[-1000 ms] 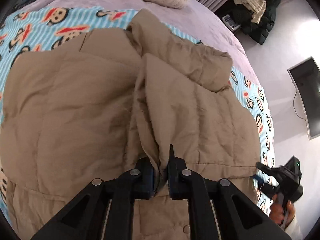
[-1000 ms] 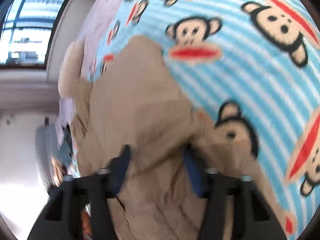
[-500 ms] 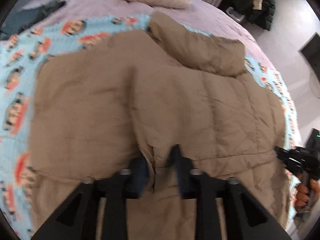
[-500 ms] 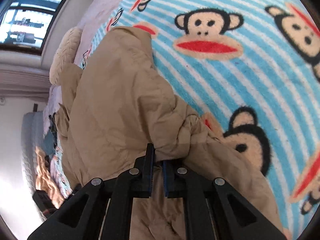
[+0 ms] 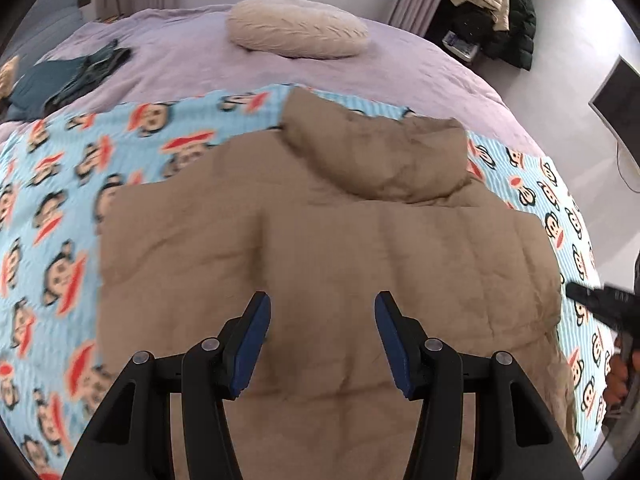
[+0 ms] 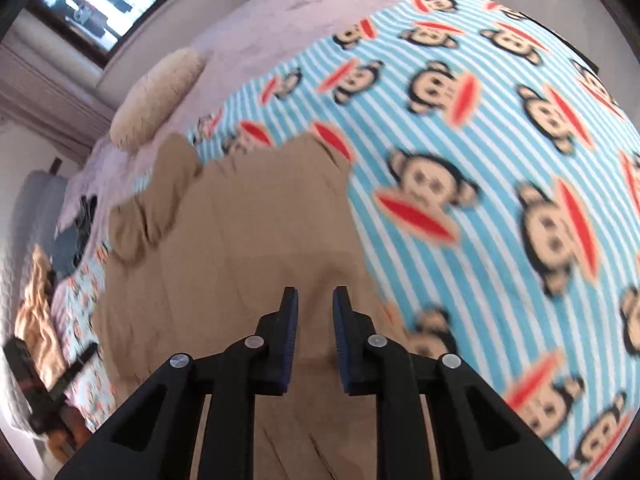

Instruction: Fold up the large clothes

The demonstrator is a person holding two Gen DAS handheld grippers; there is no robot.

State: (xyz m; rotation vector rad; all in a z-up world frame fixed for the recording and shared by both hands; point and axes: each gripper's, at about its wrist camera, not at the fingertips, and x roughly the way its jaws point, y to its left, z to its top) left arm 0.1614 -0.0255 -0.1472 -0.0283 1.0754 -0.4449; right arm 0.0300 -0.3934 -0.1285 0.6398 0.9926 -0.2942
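Observation:
A tan quilted hooded jacket (image 5: 360, 248) lies folded and flat on a blue striped monkey-print blanket (image 5: 60, 208), its hood (image 5: 384, 156) towards the far side. My left gripper (image 5: 322, 304) is wide open and empty just above the jacket's near middle. The jacket also shows in the right wrist view (image 6: 248, 240). My right gripper (image 6: 315, 296) is open with a narrow gap, empty, above the jacket's edge near the blanket (image 6: 500, 160). The right gripper also shows at the right edge of the left wrist view (image 5: 600, 304).
The blanket lies on a lilac bedspread (image 5: 240, 68). A cream pillow (image 5: 296, 32) is at the far side, dark teal clothes (image 5: 68, 76) at far left. Coats (image 5: 504, 12) hang by the wall; a monitor (image 5: 616, 96) stands at right.
Both grippers have let go of the jacket fabric and opened. The folded-over flap now lies flat, and both grippers have pulled back and up from it.

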